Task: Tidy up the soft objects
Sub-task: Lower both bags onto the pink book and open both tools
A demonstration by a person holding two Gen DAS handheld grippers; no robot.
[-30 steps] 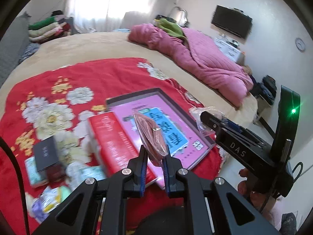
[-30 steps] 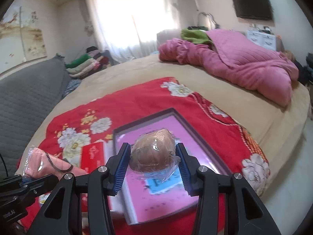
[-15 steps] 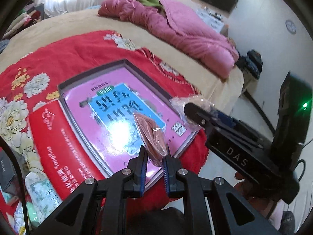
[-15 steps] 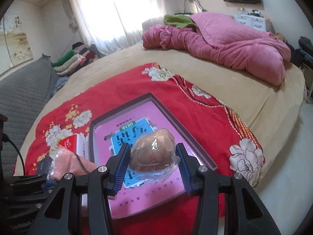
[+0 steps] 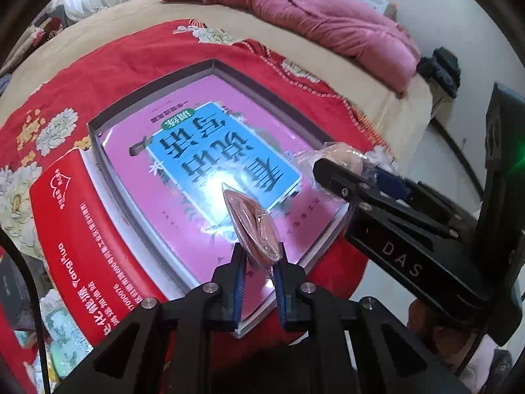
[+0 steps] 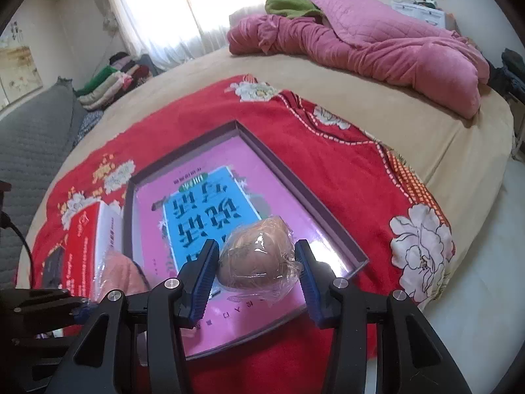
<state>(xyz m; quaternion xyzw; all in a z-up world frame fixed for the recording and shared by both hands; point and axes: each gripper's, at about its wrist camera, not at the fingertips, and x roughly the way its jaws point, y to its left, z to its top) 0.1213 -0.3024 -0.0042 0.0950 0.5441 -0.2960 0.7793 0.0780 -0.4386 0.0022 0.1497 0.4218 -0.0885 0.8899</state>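
Note:
My left gripper (image 5: 259,262) is shut on a flat pinkish pastry in a clear wrapper (image 5: 252,226), held edge-on above the near part of the pink-lined box lid (image 5: 203,65). My right gripper (image 6: 257,262) is shut on a round brown bun in clear plastic wrap (image 6: 259,256), also over the pink tray (image 6: 328,223). In the left wrist view the right gripper (image 5: 331,170) comes in from the right with its wrapped bun (image 5: 341,152) over the tray's right corner. In the right wrist view the left gripper's pastry (image 6: 119,272) shows at lower left.
A red box (image 5: 82,229) lies against the tray's left side on the red flowered blanket (image 6: 311,131). Small packets (image 5: 62,331) lie at lower left. A pink quilt (image 6: 377,46) is heaped at the far side of the bed. The bed edge and floor (image 5: 436,151) are at right.
Both grippers have come down and closer over the pink tray, still gripping their wrapped items. The left one has tilted further downward, so the tray fills its view.

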